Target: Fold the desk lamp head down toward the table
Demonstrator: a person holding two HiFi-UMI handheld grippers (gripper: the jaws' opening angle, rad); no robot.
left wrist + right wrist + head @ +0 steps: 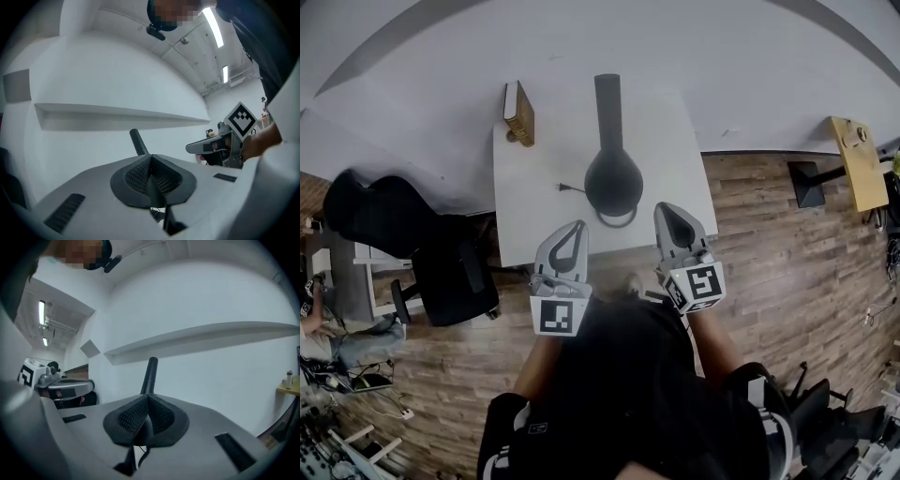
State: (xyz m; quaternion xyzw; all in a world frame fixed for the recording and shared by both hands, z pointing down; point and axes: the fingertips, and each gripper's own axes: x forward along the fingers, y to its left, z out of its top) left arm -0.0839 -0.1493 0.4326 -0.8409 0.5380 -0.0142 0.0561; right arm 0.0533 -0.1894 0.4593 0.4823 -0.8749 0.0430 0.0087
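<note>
Bench: white, on a wood-plank floor.

Desk lamp: black. Round base in the middle of the bench, toward the near edge. Its stalk rises from the base and, seen from above, reaches toward the far edge. Whether the head is folded is hard to tell from overhead.

Tan block: possibly a book, at the far left corner.

Left gripper: just over the near edge, clear of the lamp. Fingers pressed together, nothing between.

Right gripper: beside the base's right, not touching it. Fingers closed, empty.

Office chair: black, off the bench's left edge.
</note>
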